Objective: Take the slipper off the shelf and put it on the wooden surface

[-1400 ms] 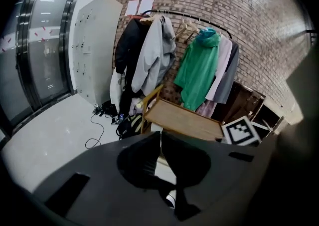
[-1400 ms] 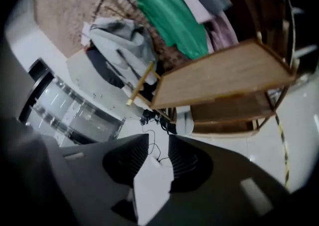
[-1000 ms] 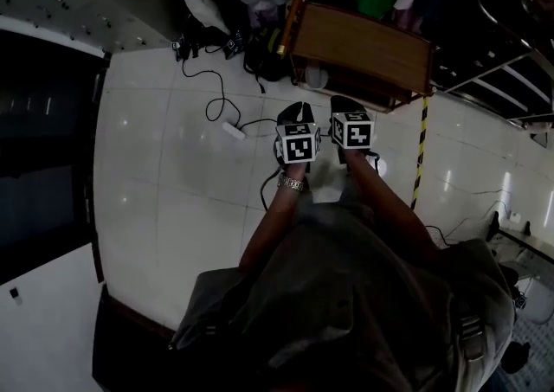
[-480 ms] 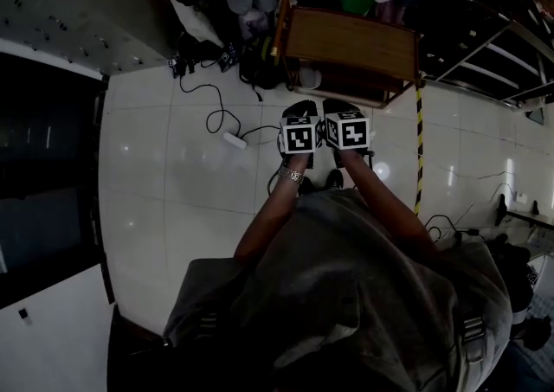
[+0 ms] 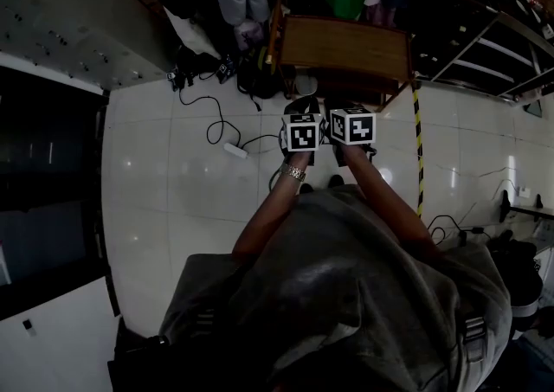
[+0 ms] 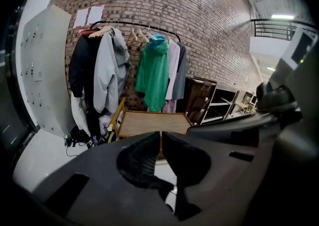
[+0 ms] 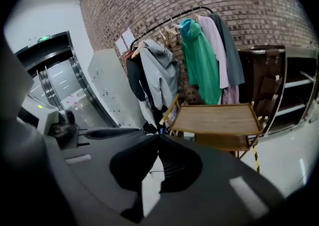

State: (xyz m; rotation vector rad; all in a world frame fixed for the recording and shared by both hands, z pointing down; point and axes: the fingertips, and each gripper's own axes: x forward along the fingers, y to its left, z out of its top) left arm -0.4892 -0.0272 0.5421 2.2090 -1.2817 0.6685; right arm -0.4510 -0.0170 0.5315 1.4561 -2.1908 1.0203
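No slipper shows in any view. The wooden surface [image 5: 346, 44] is a low table top straight ahead, also seen in the left gripper view [image 6: 152, 122] and the right gripper view [image 7: 217, 118]. A dark shelf unit [image 5: 485, 35] stands to its right; its shelves [image 7: 294, 95] look bare where I can see them. My left gripper [image 5: 299, 109] and right gripper [image 5: 342, 105] hang side by side above the white floor, just short of the table. The left gripper's [image 6: 160, 132] jaws meet with nothing between them. The right gripper [image 7: 158, 135] is likewise shut and empty.
A clothes rack [image 6: 149, 70] with jackets and a green coat stands against the brick wall behind the table. Cables and a power strip [image 5: 234, 150] lie on the tiles to the left. A yellow-black strip [image 5: 421, 148] runs down the floor on the right. A white cabinet [image 5: 78, 9] stands far left.
The person has shifted slightly forward and the table now sits squarer ahead. Both grippers have stayed shut and drawn a little closer together.
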